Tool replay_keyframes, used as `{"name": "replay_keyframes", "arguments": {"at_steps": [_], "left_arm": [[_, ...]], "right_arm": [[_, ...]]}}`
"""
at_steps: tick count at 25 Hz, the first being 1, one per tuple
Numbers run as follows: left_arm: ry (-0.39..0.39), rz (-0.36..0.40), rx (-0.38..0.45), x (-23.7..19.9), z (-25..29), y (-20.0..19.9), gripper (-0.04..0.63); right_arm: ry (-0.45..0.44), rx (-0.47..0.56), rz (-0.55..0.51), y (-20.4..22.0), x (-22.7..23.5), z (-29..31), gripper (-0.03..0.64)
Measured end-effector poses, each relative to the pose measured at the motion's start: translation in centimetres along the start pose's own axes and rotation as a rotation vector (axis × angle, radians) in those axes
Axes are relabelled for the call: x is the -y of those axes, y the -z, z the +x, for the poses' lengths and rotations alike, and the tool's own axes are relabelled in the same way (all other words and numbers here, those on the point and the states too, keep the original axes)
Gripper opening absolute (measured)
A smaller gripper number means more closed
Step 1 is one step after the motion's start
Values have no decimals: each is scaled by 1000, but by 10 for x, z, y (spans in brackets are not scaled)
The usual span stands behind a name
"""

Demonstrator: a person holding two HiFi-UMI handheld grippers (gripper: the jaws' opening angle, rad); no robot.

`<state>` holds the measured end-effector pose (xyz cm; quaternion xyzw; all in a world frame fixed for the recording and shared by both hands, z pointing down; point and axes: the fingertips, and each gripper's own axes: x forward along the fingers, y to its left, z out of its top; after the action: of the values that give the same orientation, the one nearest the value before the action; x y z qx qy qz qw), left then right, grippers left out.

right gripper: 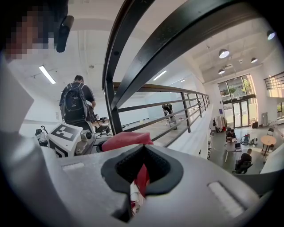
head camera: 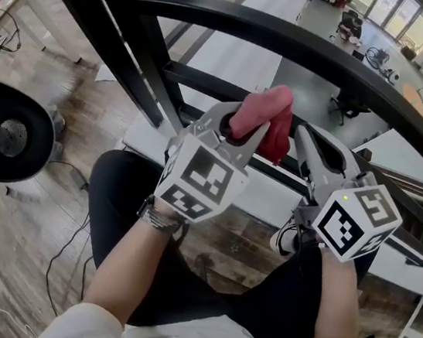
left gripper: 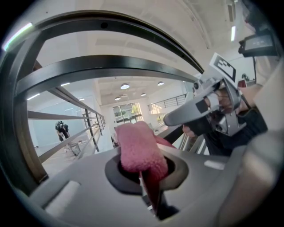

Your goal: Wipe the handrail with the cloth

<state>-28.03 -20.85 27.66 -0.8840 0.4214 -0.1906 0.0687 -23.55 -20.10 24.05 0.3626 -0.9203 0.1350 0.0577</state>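
Observation:
The black handrail (head camera: pixel 329 56) curves across the top of the head view, above and beyond both grippers. My left gripper (head camera: pixel 242 132) is shut on a pink-red cloth (head camera: pixel 265 111). The cloth bulges out of the closed jaws as a rolled wad (left gripper: pixel 138 148), just below the rail (left gripper: pixel 111 66). My right gripper (head camera: pixel 300 138) is close beside it on the right. It is shut on a hanging red fold of the same cloth (right gripper: pixel 141 177), with a white label showing. The rail (right gripper: pixel 177 40) passes overhead in the right gripper view. No part of the cloth touches the rail.
A slanted black post (head camera: pixel 113 33) and lower rails (head camera: pixel 223 84) stand behind the grippers. A round white fan (head camera: pixel 5 139) and cables lie on the wood floor at left. Beyond the railing is a lower floor with desks and chairs (head camera: pixel 345 105). A person with a backpack (right gripper: pixel 75 104) stands nearby.

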Motion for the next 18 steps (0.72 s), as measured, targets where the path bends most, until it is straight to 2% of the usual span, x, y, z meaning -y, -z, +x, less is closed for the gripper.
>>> {"name": "replay_keyframes", "arguments": {"at_steps": [9, 18], "left_arm": [[16, -16, 18, 5, 6, -6, 31], [-13, -57, -30, -2, 18, -10, 31]], "right_arm": [[25, -2, 2, 6, 10, -8, 2], [61, -5, 4, 11, 27, -19, 2]]}}
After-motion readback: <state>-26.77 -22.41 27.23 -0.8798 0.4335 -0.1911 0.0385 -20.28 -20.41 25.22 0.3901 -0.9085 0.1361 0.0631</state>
